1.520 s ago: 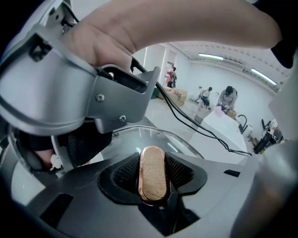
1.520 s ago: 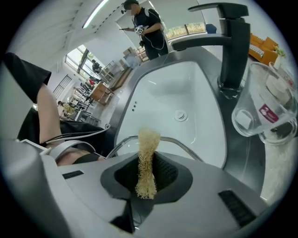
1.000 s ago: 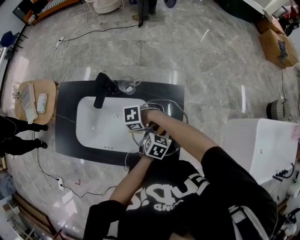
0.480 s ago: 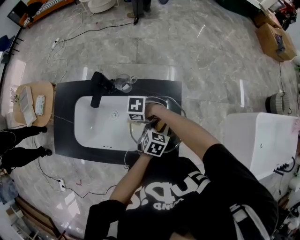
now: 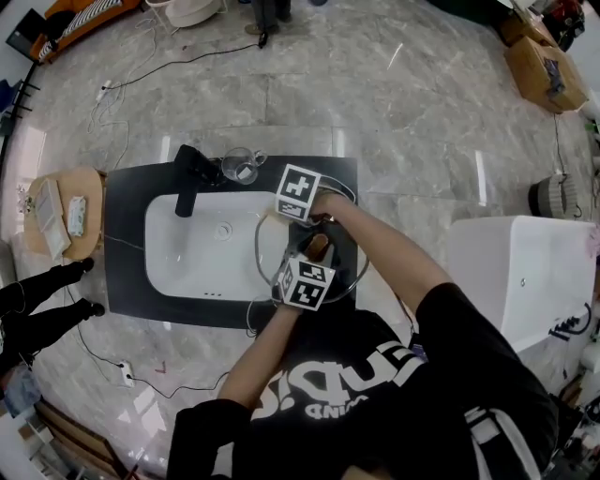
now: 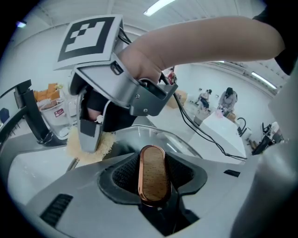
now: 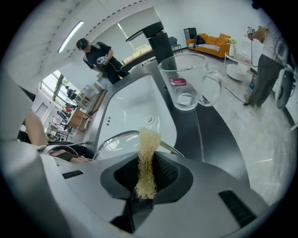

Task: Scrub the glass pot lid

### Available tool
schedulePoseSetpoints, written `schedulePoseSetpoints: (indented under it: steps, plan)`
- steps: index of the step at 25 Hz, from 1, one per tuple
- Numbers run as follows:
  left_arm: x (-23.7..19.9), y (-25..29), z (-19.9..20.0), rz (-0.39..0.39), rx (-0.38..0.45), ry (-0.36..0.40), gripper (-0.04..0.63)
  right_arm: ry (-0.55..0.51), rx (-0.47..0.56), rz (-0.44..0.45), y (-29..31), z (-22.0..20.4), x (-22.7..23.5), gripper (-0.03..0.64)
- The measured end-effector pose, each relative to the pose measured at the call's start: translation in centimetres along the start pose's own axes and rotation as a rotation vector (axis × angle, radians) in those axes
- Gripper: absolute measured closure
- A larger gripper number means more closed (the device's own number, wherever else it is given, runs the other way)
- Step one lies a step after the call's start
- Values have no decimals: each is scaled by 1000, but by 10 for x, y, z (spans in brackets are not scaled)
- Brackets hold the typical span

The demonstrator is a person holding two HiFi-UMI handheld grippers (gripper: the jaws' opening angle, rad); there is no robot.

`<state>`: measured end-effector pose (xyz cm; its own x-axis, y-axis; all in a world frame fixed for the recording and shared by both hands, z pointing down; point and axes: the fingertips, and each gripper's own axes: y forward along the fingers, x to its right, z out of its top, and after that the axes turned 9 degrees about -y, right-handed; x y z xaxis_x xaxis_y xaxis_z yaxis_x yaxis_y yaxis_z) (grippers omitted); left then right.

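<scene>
Glossy grey marble floor all round, streaked with pale reflections. In the middle, a black counter with a white basin sunk in it and a black faucet at the basin's far edge. Just beside the counter's left edge, a small wooden side table. Off its right edge, a white cabinet. Farther out, an orange sofa and a cardboard box. Near the counter's near-left corner, a power strip. Overhead, long strip lights on a white ceiling.
</scene>
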<state>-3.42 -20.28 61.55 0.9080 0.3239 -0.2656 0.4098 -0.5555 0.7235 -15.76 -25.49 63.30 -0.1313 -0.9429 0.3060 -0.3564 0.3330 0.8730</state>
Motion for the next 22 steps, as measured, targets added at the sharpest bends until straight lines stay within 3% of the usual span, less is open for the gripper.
schedulePoseSetpoints:
  steps: [22]
  plan:
    - [-5,-2,-3,-15,-11,-2,413,220,108,-147,-51,-79,42,569]
